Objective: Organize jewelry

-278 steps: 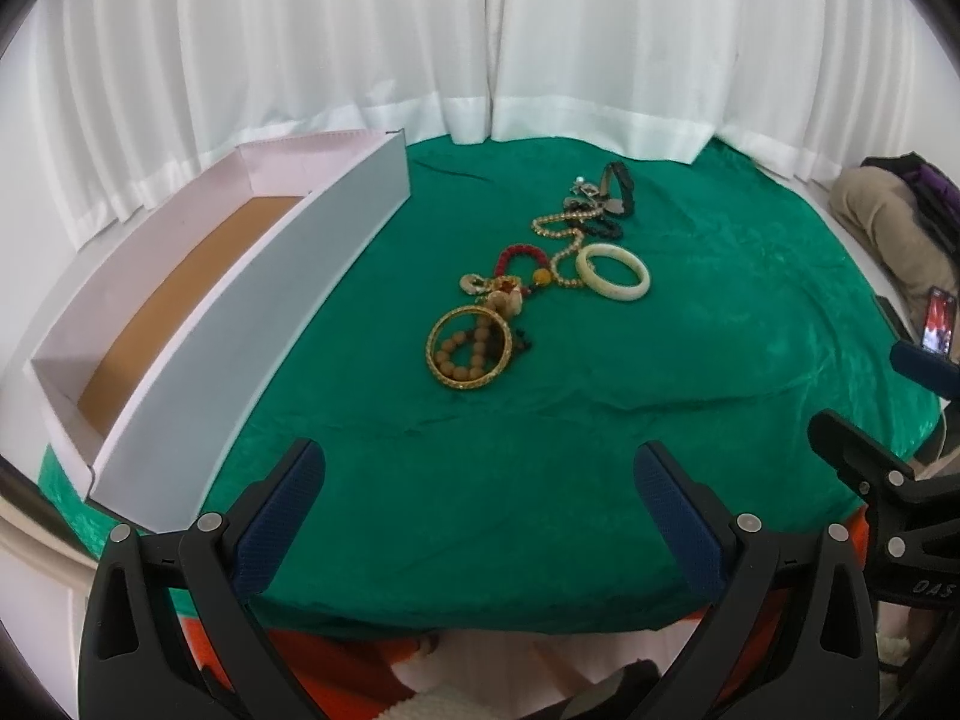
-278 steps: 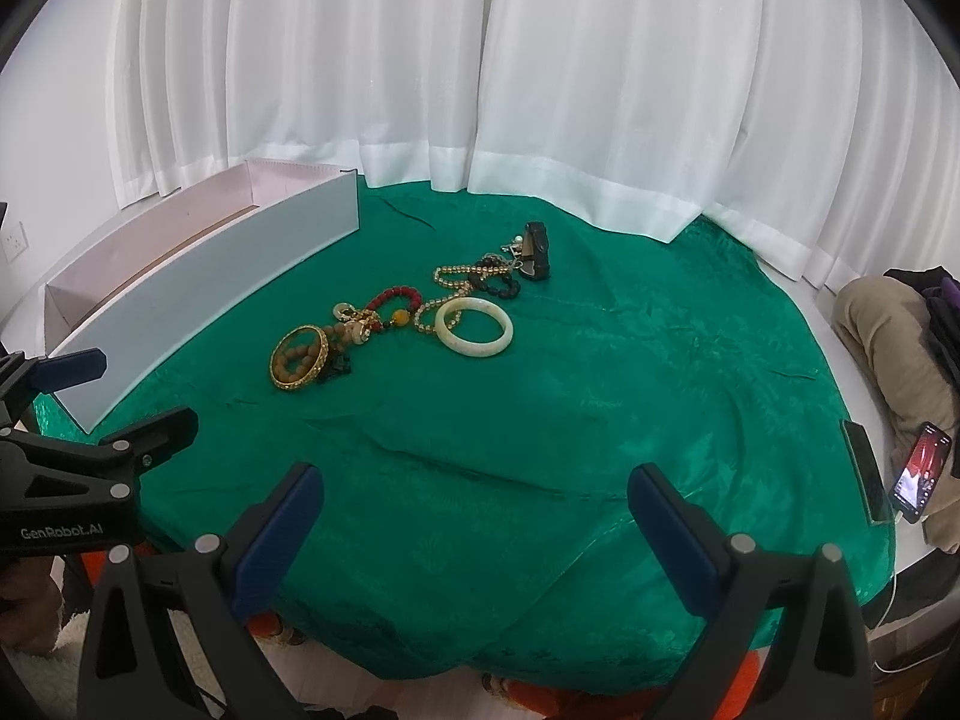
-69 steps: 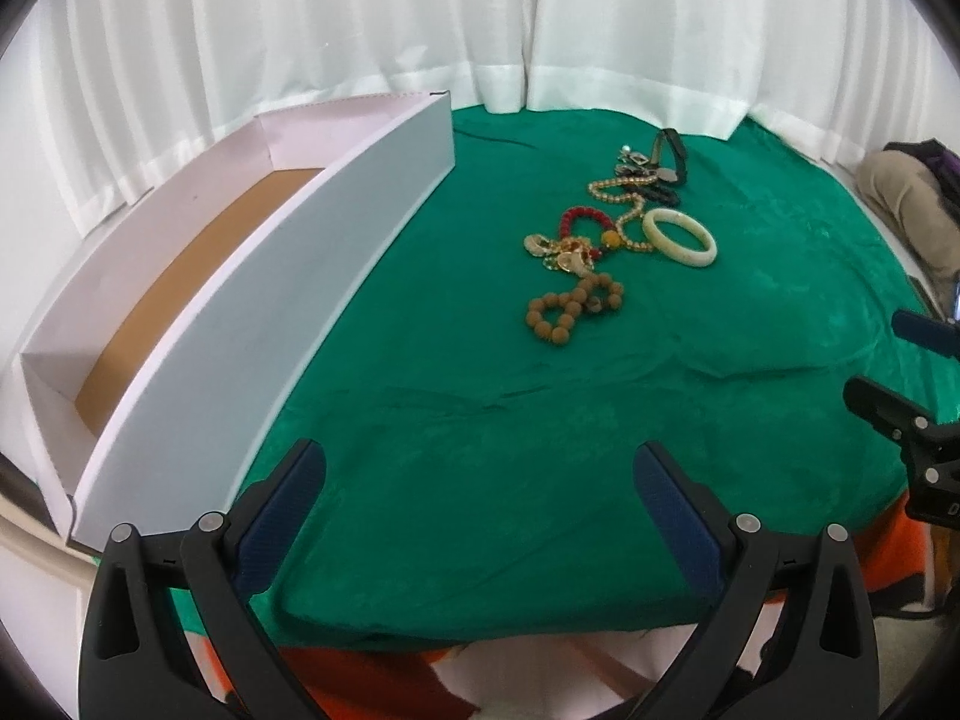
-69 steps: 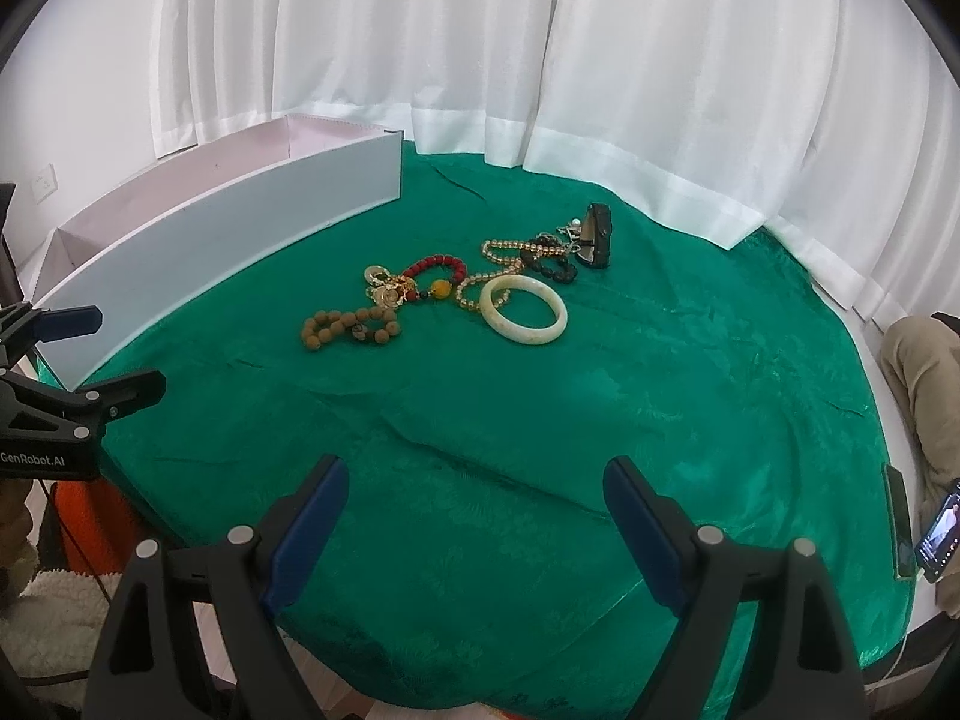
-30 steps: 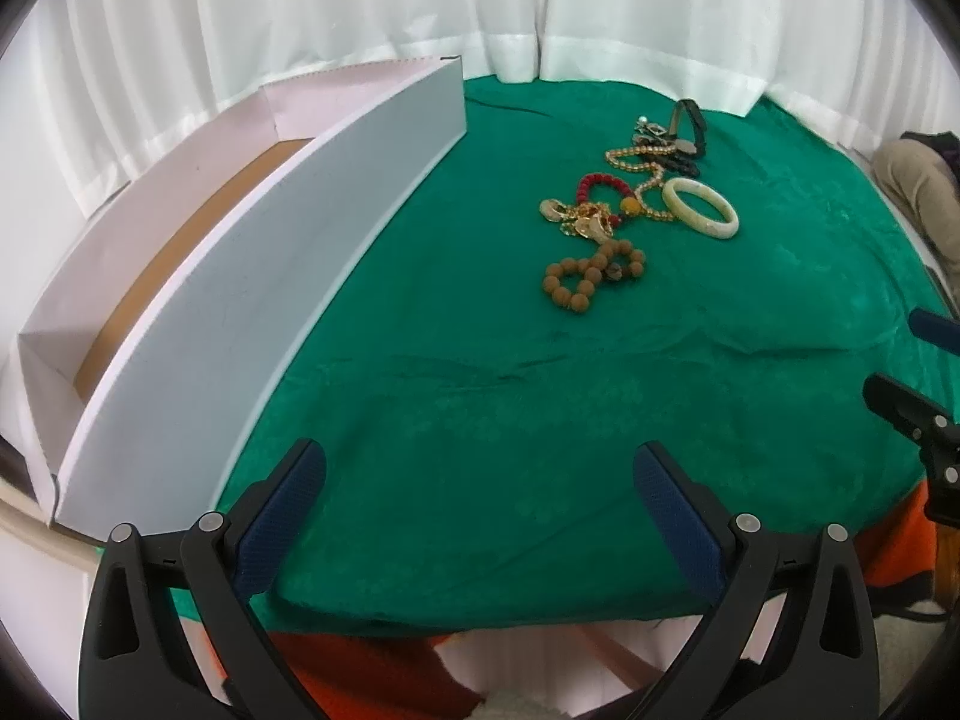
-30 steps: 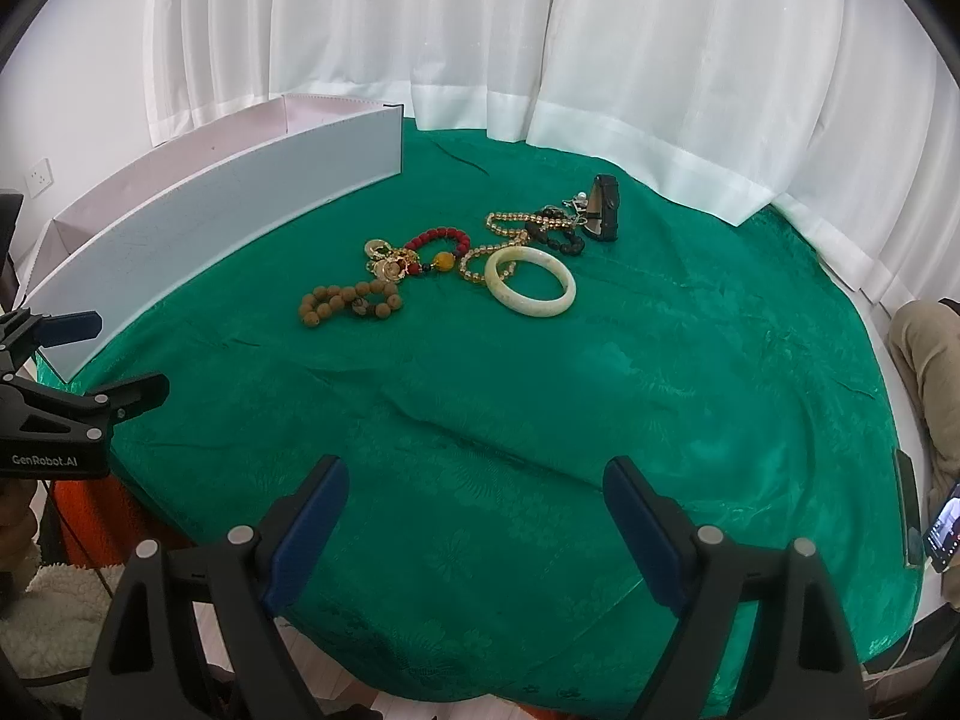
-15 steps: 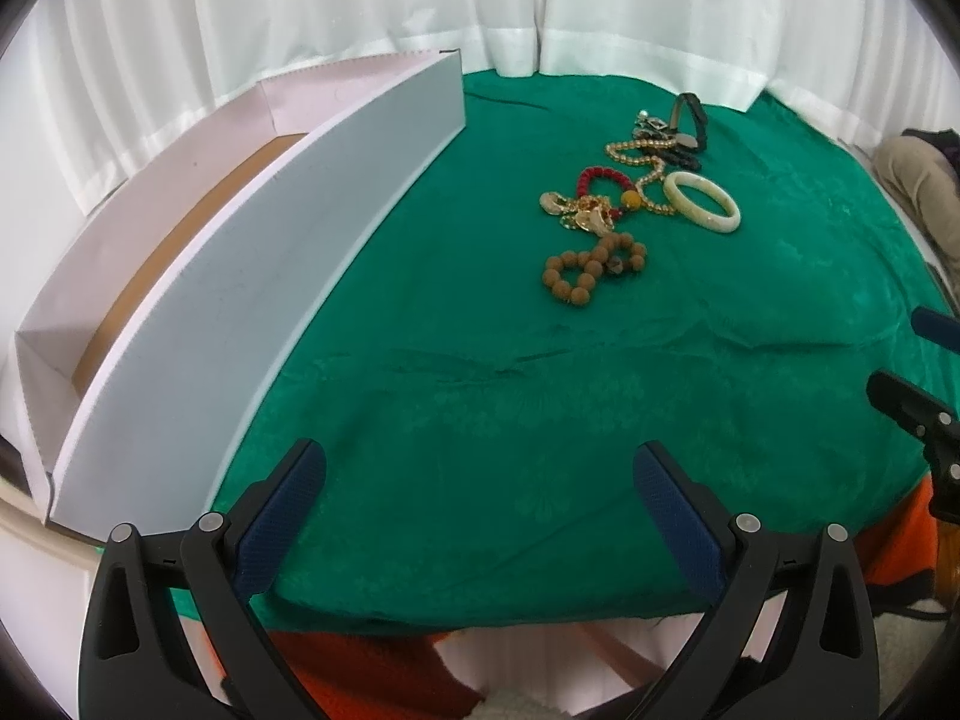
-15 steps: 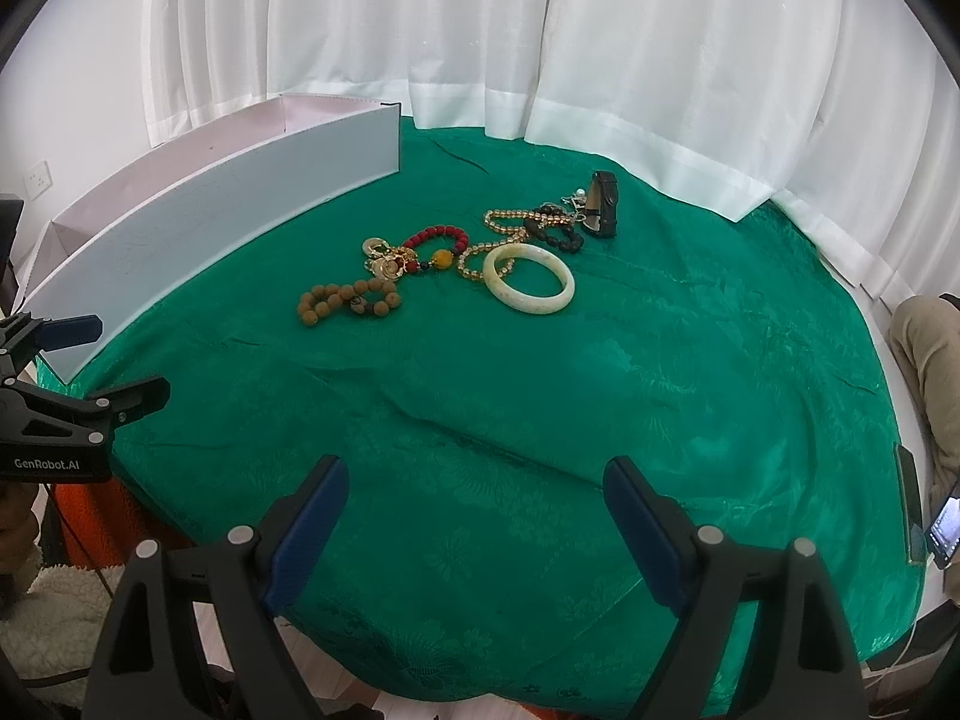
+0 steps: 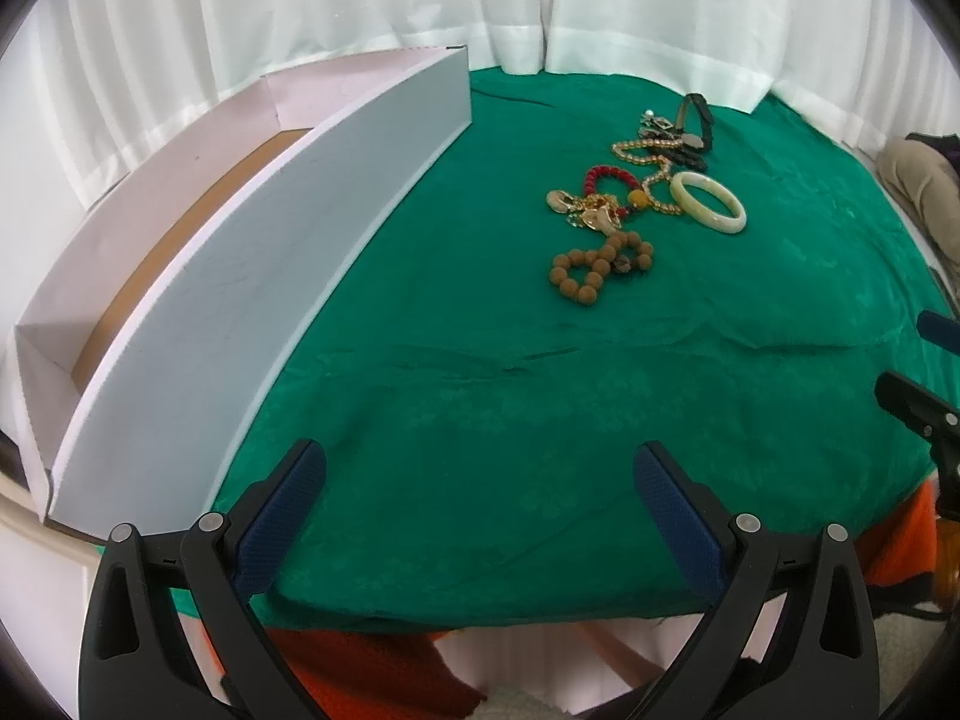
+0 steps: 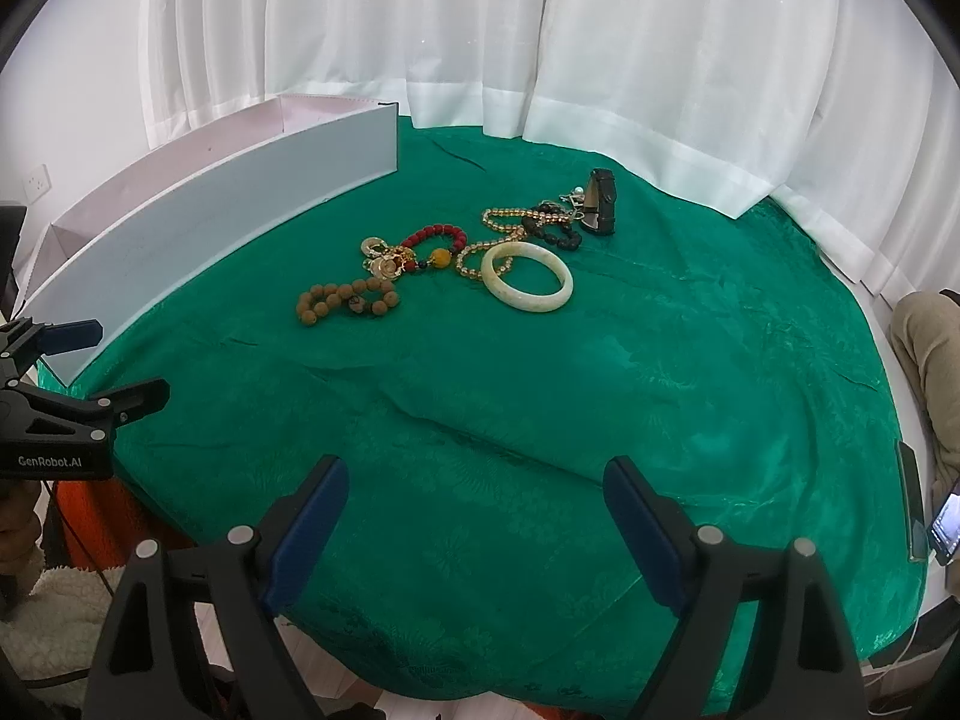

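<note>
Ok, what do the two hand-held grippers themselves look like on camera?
Both match: the left hand-held gripper and right hand-held gripper have black plastic frames with silver rivets and ribbed dark-blue finger pads. The left one's side reads "GenRobot.AI" in white. No cables or sleeves clearly visible.

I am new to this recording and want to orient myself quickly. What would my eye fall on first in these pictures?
First, the bright green patterned tablecloth that covers the round table. Near its middle lies a cluster of jewelry: a pale cream bangle, a brown wooden bead bracelet and a red bead bracelet among gold chains. Along the left edge stands a long white cardboard box, open on top; the left gripper and the right gripper are both open and empty.
</note>
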`<state>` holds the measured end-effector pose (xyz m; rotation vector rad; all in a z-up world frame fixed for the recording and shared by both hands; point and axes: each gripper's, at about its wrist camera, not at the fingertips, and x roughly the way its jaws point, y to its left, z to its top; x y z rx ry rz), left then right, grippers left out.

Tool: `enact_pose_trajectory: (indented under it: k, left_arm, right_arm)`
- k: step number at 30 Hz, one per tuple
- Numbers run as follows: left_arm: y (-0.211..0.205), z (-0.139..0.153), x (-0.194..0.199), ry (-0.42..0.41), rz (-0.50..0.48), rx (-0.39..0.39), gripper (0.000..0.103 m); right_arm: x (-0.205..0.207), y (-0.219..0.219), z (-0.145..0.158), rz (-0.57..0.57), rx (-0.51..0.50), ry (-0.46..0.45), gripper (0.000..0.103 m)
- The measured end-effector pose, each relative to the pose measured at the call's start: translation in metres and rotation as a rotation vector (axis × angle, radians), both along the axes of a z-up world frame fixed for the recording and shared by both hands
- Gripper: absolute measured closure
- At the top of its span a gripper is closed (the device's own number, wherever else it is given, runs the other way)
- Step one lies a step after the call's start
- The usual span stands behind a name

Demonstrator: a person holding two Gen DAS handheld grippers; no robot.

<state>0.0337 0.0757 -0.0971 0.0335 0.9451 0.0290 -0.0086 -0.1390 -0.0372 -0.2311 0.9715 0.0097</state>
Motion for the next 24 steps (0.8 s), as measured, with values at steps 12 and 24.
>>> enact_pose_trajectory:
  k: [12, 24]
  left_arm:
    - [0.011, 0.005, 0.005, -0.018, 0.018, -0.012, 0.001]
    - [0.020, 0.000, 0.032, -0.011, -0.072, -0.137, 0.001]
  right_arm:
    - [0.001, -0.017, 0.001, -0.048, -0.008, -0.001, 0.014]
    - [-0.003, -0.035, -0.004, -0.105, 0.006, 0.016, 0.014]
